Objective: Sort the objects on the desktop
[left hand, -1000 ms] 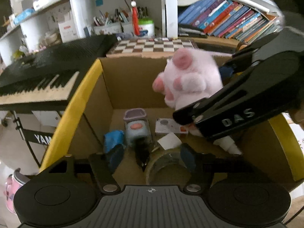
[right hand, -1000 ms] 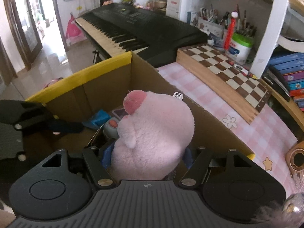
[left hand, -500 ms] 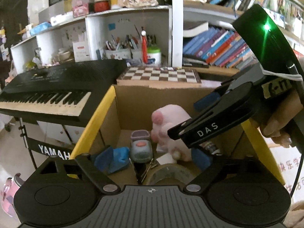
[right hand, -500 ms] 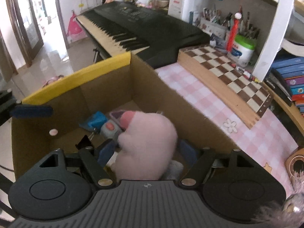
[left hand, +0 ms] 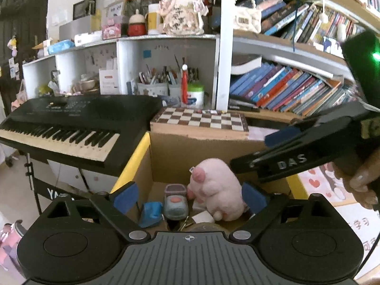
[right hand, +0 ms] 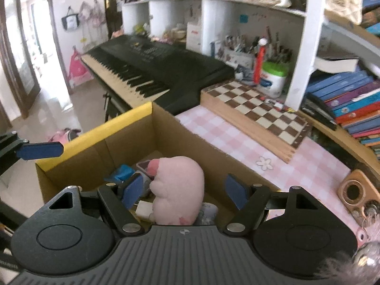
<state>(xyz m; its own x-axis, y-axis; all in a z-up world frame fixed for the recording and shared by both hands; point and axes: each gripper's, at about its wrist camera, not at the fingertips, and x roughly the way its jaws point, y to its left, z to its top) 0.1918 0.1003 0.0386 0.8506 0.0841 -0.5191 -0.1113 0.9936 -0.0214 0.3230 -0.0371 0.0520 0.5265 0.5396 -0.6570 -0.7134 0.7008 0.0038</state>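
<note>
The right gripper [right hand: 184,193] hangs just above the open brown cardboard box with yellow-taped rim [right hand: 95,133], its blue pads spread wide and holding nothing. Below it the soft pink plush pig toy [right hand: 177,187] lies inside the box, resting on the clutter at the bottom. So the drop-off step looks finished. A second ago the same gripper was pinching the plush above the box; half a second ago the plush was already lower, and now both pads stand clear of it.

The left gripper [left hand: 188,196] is also open and empty, waiting over the near edge of the box. Beside the plush I see a small grey toy with a pink button [left hand: 175,203] and a blue crumpled thing [left hand: 150,213], which I cannot identify well.

Next, I think, the right gripper should lift away and go to another object on the pink checkered tablecloth [right hand: 225,133]. Farther back stand the wooden chessboard [right hand: 256,109] and the black electronic keyboard [right hand: 147,64].
</note>
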